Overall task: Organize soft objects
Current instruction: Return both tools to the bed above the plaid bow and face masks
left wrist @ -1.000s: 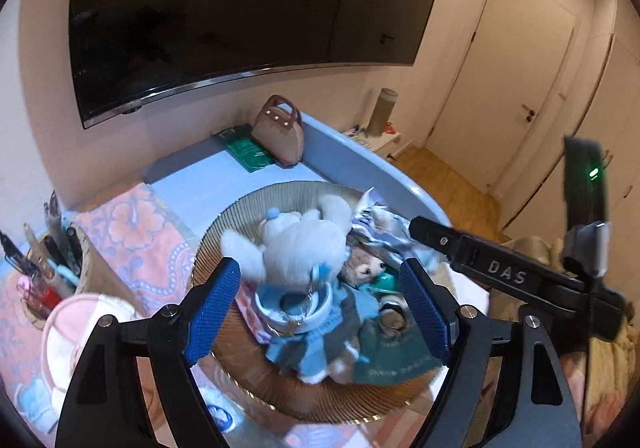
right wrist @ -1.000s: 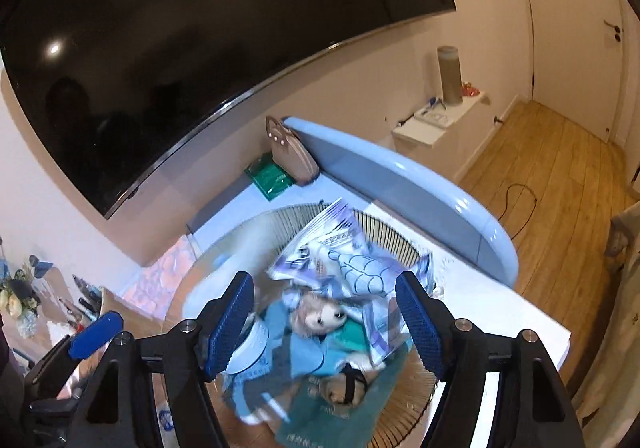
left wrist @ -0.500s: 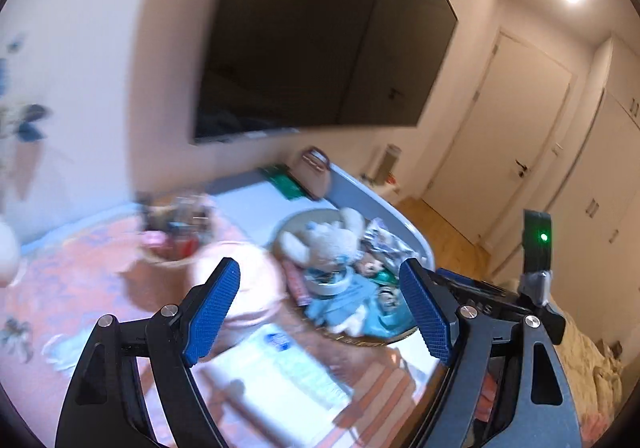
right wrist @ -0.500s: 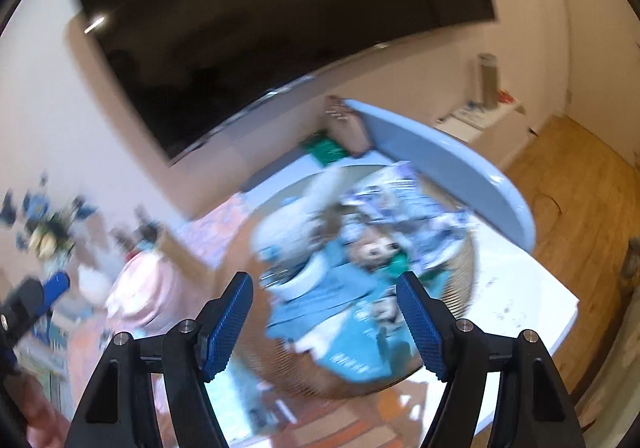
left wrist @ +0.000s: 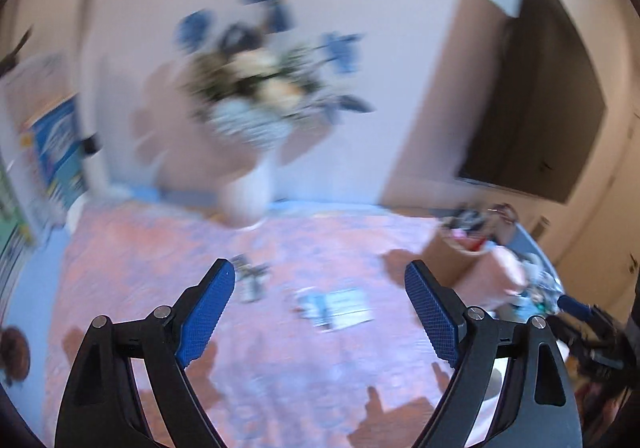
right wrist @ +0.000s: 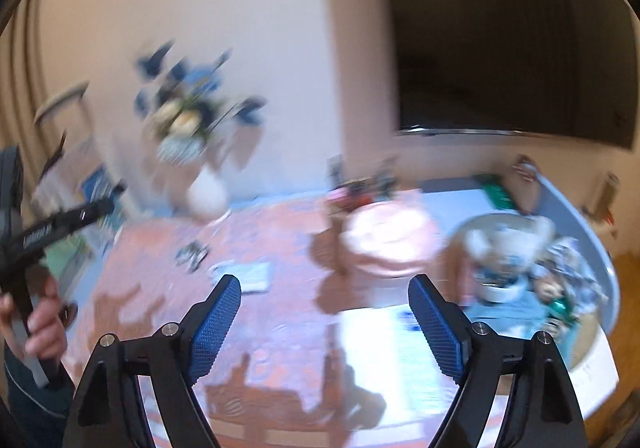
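Both views are motion-blurred. A round woven tray (right wrist: 584, 344) at the right holds a pile of soft toys (right wrist: 508, 256): a white plush, blue doll clothes and a small doll. The pile shows small at the far right of the left wrist view (left wrist: 538, 284). A pink soft round item (right wrist: 388, 244) lies left of the tray. My right gripper (right wrist: 326, 324) is open and empty above the pink floral tablecloth (right wrist: 280, 332). My left gripper (left wrist: 320, 312) is open and empty, over the cloth far left of the tray.
A white vase of flowers (left wrist: 248, 183) stands at the back of the table. A pen holder (right wrist: 360, 187) stands behind the pink item. A card (left wrist: 334, 306) and small dark clips (left wrist: 250, 278) lie on the cloth. A white paper (right wrist: 384, 352) lies near the tray. A TV (right wrist: 512, 35) hangs on the wall.
Both grippers have swung left and pulled back from the tray of soft toys; the vase and tablecloth have come into view. Both stay open and empty.
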`<state>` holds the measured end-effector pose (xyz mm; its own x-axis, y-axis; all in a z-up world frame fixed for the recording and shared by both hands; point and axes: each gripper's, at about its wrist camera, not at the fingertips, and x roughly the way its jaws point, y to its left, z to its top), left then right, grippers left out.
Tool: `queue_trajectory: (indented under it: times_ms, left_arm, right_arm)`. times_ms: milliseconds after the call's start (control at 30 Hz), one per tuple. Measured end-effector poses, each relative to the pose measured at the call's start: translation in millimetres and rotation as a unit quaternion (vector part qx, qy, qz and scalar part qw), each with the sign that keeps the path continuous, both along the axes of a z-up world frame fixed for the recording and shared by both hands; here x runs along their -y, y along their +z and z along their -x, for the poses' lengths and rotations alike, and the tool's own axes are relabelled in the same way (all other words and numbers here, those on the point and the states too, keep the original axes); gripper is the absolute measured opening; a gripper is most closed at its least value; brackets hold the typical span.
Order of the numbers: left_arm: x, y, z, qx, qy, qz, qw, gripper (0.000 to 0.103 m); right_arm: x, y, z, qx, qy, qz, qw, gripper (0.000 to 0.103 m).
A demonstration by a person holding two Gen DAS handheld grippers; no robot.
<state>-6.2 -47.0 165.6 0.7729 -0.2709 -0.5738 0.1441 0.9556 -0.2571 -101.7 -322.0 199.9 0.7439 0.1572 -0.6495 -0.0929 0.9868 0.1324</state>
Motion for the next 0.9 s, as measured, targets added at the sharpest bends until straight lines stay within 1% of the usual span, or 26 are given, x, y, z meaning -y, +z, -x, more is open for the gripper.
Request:
queue_trajectory:
  times_ms: [67,100,167,233,267,300,333,400,467,567,600,633,700,767,867,900]
  left_arm:
    - [-14,-23,-7,-0.019,0.021,-0.016,0.9995,0.086]
    - [-21,-31,-8,-0.026,0.027,-0.024,0.9990,0.086]
    - [-28,-61,-16,-0.052,0.043,-0.056,0.9962,0.086]
    - [-33,-91,-22,-0.078,0.048,-0.082,0.9924,0.086]
    - [-36,-107,-25,-0.093,0.051,-0.092,0.9901,0.086]
    - [-39,-118,-26,-0.103,0.052,-0.094,0.9889,0.086]
    - [-44,-130,-28,-0.112,0.048,-0.082,0.9891,0.086]
    - [-52,-143,-29,-0.123,0.041,-0.054,0.9902,0.086]
    - [-57,-152,-30,-0.131,0.041,-0.045,0.9895,0.086]
    - [-56,-168,-30,-0.143,0.044,-0.051,0.9875,0.086]
    - [-56,-173,-31,-0.150,0.045,-0.054,0.9863,0.086]
    - [-54,-175,-31,-0.150,0.045,-0.060,0.9858,0.086]
    - [-51,-171,-30,-0.139,0.038,-0.064,0.9875,0.086]
    - [-49,-174,-32,-0.148,0.036,-0.070,0.9858,0.086]
    - [-47,-175,-32,-0.147,0.038,-0.080,0.9852,0.086]
    - [-46,-175,-33,-0.147,0.038,-0.083,0.9849,0.086]
  right_arm:
    - [-22,-17,-13,-0.020,0.024,-0.007,0.999,0.086]
    - [-34,-30,-22,-0.035,0.035,-0.012,0.999,0.086]
    - [-54,-56,-36,-0.054,0.052,-0.018,0.997,0.086]
    - [-72,-81,-44,-0.047,0.088,-0.037,0.994,0.086]
    - [-79,-92,-46,-0.046,0.097,-0.036,0.994,0.086]
    - [-87,-104,-50,-0.051,0.099,-0.025,0.993,0.086]
    - [-95,-116,-53,-0.058,0.099,-0.008,0.993,0.086]
    - [-104,-132,-57,-0.065,0.103,0.011,0.993,0.086]
    - [-106,-144,-61,-0.074,0.100,0.021,0.992,0.086]
    - [-105,-160,-68,-0.095,0.089,0.024,0.991,0.086]
    - [-103,-161,-69,-0.100,0.086,0.022,0.991,0.086]
    - [-100,-161,-70,-0.103,0.083,0.018,0.991,0.086]
    - [-96,-161,-71,-0.103,0.080,0.012,0.991,0.086]
    - [-94,-163,-72,-0.109,0.077,0.008,0.991,0.087]
    - [-94,-165,-75,-0.114,0.075,0.003,0.991,0.088]
    - [-93,-165,-75,-0.117,0.074,0.001,0.990,0.090]
